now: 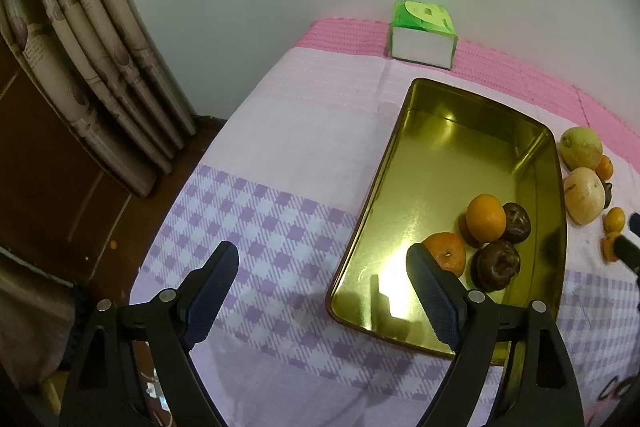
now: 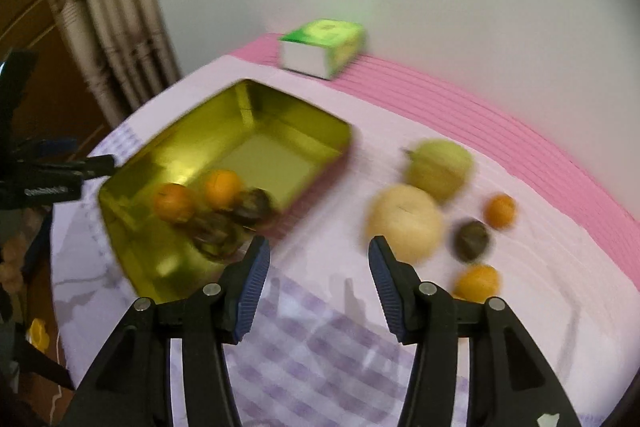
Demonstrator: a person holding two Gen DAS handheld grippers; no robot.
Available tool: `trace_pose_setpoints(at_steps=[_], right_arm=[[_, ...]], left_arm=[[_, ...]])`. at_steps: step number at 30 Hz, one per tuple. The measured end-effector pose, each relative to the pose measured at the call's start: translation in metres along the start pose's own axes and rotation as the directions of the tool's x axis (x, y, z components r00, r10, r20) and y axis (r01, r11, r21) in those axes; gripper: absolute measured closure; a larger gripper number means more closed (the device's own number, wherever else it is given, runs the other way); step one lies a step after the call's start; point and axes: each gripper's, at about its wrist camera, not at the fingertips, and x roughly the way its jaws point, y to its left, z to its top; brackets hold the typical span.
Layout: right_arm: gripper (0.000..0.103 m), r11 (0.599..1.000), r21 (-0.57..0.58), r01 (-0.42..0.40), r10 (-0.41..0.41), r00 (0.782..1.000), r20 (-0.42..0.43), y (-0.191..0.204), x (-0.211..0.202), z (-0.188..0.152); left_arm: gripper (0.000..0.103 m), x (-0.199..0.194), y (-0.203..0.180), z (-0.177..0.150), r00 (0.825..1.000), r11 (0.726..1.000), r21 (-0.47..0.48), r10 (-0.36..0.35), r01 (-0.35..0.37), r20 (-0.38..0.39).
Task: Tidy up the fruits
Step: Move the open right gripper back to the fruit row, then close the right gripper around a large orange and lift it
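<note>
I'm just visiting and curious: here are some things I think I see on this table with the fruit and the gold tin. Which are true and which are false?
1. The gold tin holds two oranges and two dark fruits. True.
2. The green tissue box sits inside the tin. False: it stands on the cloth beyond the tin, near the wall.
3. The right gripper is carrying an orange. False: its jaws are open with nothing between them.
4. Two large pale fruits lie on the cloth outside the tin. True.
5. The left gripper has its jaws wide apart and empty. True.
</note>
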Motion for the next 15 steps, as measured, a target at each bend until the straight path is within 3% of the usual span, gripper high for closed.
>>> trace_pose_setpoints(at_steps=[9,15], right_arm=[[0.054,0.983,0.140,0.119,-0.111,0.992,-0.061,-0.081,-0.007,-0.049],[0.054,0.976,0.179,0.121,-0.110,0.991,-0.072,-0.096,-0.001,-0.063]], left_arm=[[0.017,0.001,-0.002,-0.002,1.000,1.000,0.012,0.000,0.000,0.001],[0.017,0.002,-0.006,-0.003,1.000,1.000,0.029,0.008,-0.008,0.003]])
